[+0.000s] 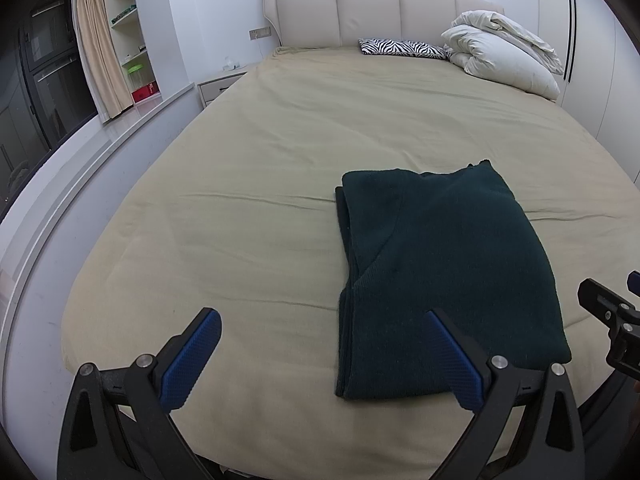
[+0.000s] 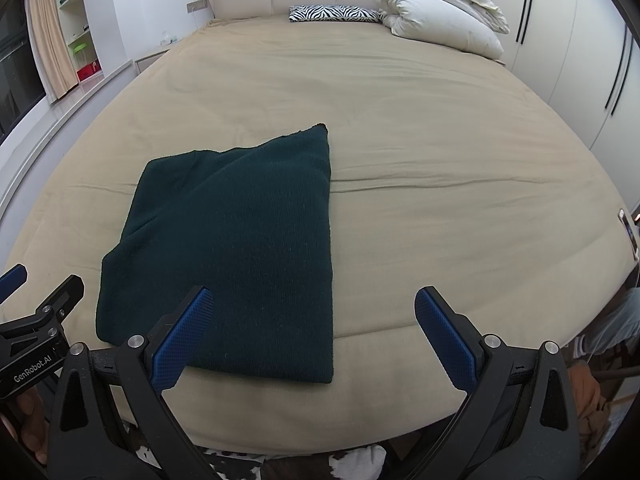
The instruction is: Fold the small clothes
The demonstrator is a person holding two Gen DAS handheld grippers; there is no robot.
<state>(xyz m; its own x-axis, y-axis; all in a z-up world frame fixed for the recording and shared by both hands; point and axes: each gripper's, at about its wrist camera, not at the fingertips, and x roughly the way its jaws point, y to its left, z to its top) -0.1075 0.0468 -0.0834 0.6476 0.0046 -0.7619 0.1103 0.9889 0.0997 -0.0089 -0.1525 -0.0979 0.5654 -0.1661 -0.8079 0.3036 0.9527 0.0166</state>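
Bed [image 1: 280, 152] w/ beige sheet fills both views; white duvet [image 1: 504, 48] bundled at the headboard's right, zebra-print pillow [image 1: 402, 47] just beside it. Dark green sweater [image 2: 240, 240] lies folded into a rectangle near the foot edge (knit, a few layers showing at its left side). Left gripper [image 1: 320, 360] and right gripper [image 2: 312, 340] both spread wide, holding nothing, apart from the sweater.

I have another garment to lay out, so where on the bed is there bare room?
Bare sheet lies left of the dark green sweater, toward the nightstand side, right of it, and across the middle up to the zebra pillow. The far right corner is crowded by the folded duvet.
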